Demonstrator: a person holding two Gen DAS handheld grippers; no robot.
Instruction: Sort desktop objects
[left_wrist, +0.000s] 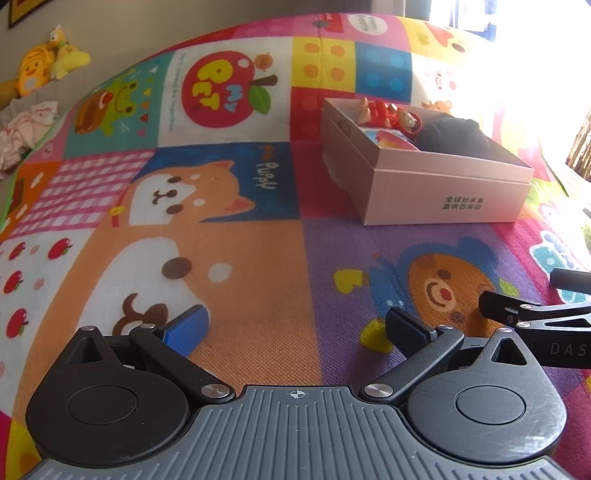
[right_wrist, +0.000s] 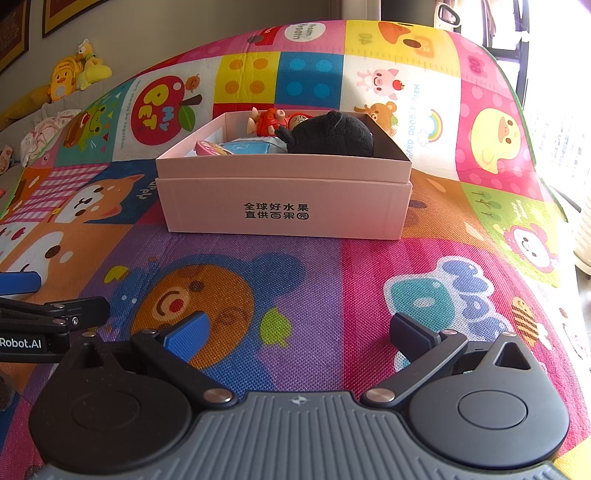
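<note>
A pink cardboard box stands on the colourful play mat, straight ahead in the right wrist view and at the upper right in the left wrist view. Inside lie a black plush toy, a red doll figure, a pink item and a light blue item. My left gripper is open and empty, low over the mat. My right gripper is open and empty, in front of the box. Each gripper shows at the edge of the other's view.
The cartoon play mat covers the whole surface. Yellow plush toys and bundled cloth lie along the wall at far left. Bright window light washes out the right side.
</note>
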